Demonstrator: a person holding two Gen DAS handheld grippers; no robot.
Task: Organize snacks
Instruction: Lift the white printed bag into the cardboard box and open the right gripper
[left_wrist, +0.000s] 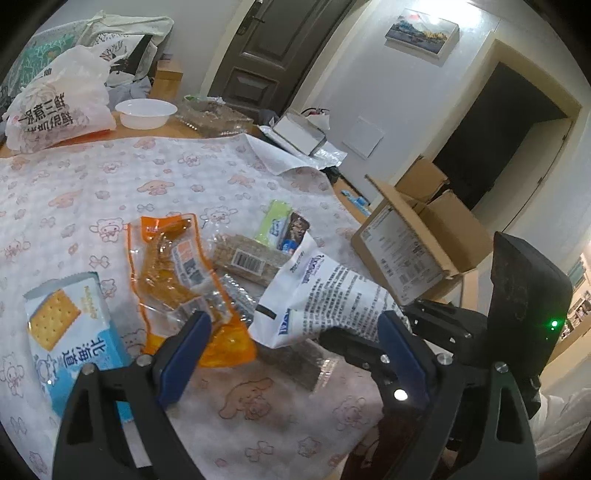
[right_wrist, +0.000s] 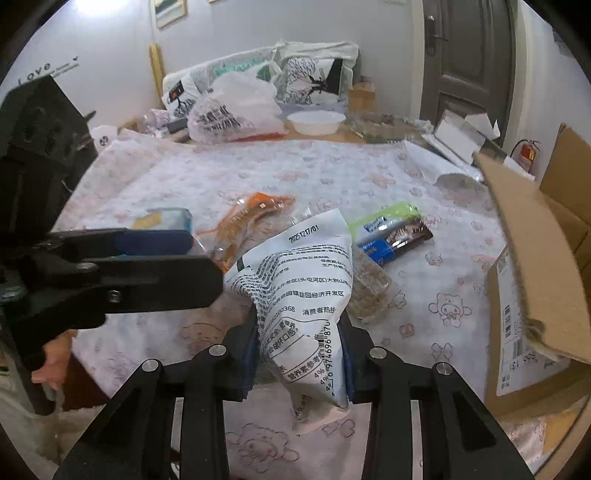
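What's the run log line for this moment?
right gripper: shut on white snack bag | left gripper: open, empty | cardboard box: open, right of snacks

We see a white printed snack bag (right_wrist: 303, 295) lifted and creased, pinched at its lower end. On the table lie an orange clear-fronted packet (left_wrist: 181, 284), a blue cracker pack (left_wrist: 70, 332) at the left, a grain bar with a barcode (left_wrist: 245, 258), and green (left_wrist: 275, 221) and brown (left_wrist: 295, 232) bars side by side.
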